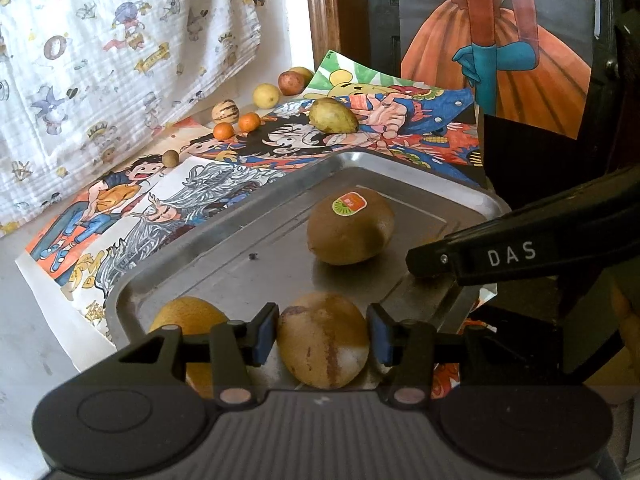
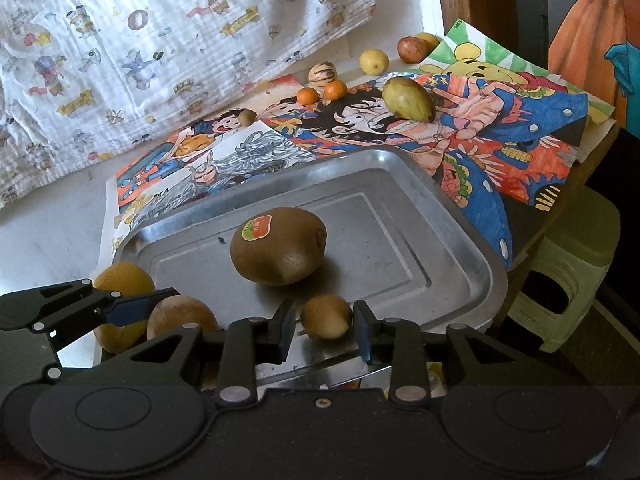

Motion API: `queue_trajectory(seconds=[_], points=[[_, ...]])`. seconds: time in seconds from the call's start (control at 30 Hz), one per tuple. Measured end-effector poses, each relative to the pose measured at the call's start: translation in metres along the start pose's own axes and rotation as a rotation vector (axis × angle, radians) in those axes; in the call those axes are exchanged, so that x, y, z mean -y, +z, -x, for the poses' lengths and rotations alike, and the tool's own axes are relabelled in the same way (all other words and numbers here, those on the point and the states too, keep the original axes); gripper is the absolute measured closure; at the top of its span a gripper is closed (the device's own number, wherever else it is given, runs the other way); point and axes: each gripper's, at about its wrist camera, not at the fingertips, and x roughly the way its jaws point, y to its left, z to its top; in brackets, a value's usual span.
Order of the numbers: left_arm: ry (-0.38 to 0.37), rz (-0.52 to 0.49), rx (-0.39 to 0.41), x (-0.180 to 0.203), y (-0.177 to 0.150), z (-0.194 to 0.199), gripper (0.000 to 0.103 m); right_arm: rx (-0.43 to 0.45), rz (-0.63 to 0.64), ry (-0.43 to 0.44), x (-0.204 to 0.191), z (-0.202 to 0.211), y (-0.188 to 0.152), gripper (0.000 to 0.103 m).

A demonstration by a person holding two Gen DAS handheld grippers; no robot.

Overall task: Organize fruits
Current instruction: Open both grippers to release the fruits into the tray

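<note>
1. Here, a shallow tray (image 2: 460, 240) of brushed, scuffed metal with rounded corners and a raised rim is seen on the counter (image 2: 48, 240), laid over colourful hand-coloured cartoon posters (image 2: 500, 152).
2. A fuzzy brown oval kiwi (image 2: 278, 246) with a glossy red and green sticker is seen lying on the flat floor of the tray, near its middle.
3. The left tongs (image 1: 322, 338) are seen over the near part of the tray, their blue-padded fingers (image 1: 266, 334) set on either side of a smooth tan oval fruit (image 1: 323, 340) marked with dark streaks; the pads are close to its skin, but a firm grip cannot be told.
4. A rounder yellow-orange fruit (image 1: 188, 320) with a dimpled skin is seen just to the left of that fruit, at the near left corner of the tray.
5. The right tongs (image 2: 323, 330) are held parted, and a small matte brown egg-shaped fruit (image 2: 326, 316) lies between the pads with gaps on both sides.
6. Beyond the tray, a smooth green-yellow pointed fruit (image 2: 409, 99) is seen on the posters; two small glossy orange fruits (image 2: 322, 93), a striped pale round one (image 2: 322, 72), a yellow round one (image 2: 374, 61), a reddish one (image 2: 412, 49) and a tiny brown one (image 2: 247, 117) are strung along the back.
7. A crinkled white printed cloth (image 2: 160, 40) is seen hanging behind them.
</note>
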Motion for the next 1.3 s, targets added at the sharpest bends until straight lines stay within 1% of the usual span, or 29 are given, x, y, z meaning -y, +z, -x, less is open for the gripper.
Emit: queue_trajectory(seconds=[0.13,0.23,0.3,0.37,0.43,0.57,0.6,0.67,0.7,0.73,0.87,1.1,1.3], points=[[-0.004,0.009,0.003,-0.001,0.001,0.001,0.046,0.009,-0.001,0.002,-0.002,0.003,0.002,0.067],[-0.011,0.015,0.006,-0.002,0.002,0.002,0.043,0.018,-0.003,0.006,-0.003,0.006,0.003,0.062],[-0.014,0.014,0.012,-0.002,0.001,0.003,0.04,0.026,-0.013,0.013,-0.003,0.01,0.005,0.054],[-0.014,0.012,0.021,-0.002,0.002,0.006,0.037,0.037,-0.023,0.021,-0.003,0.014,0.007,0.051],[-0.01,0.015,0.028,-0.002,0.003,0.008,0.03,0.05,-0.038,0.029,-0.002,0.019,0.01,0.044],[-0.022,0.041,0.054,-0.007,0.006,0.015,0.021,0.09,-0.081,0.041,0.001,0.033,0.017,0.018],[-0.025,0.049,0.064,-0.009,0.008,0.017,0.018,0.1,-0.086,0.042,0.001,0.037,0.018,0.015],[-0.022,0.061,0.078,-0.014,0.01,0.02,0.013,0.122,-0.09,0.045,0.001,0.044,0.022,0.012],[-0.02,0.07,0.084,-0.017,0.012,0.022,0.01,0.134,-0.094,0.045,0.0,0.048,0.024,0.007],[-0.02,0.078,0.09,-0.02,0.013,0.023,0.008,0.144,-0.098,0.046,0.0,0.051,0.026,0.005],[-0.017,0.119,0.116,-0.035,0.02,0.03,0.004,0.185,-0.101,0.049,-0.002,0.062,0.035,0.001],[0.009,0.141,0.183,-0.058,0.04,0.043,0.003,0.228,-0.078,0.053,-0.009,0.072,0.053,0.001],[0.052,0.139,0.226,-0.082,0.068,0.044,0.002,0.252,-0.039,0.052,-0.014,0.075,0.075,0.001]])
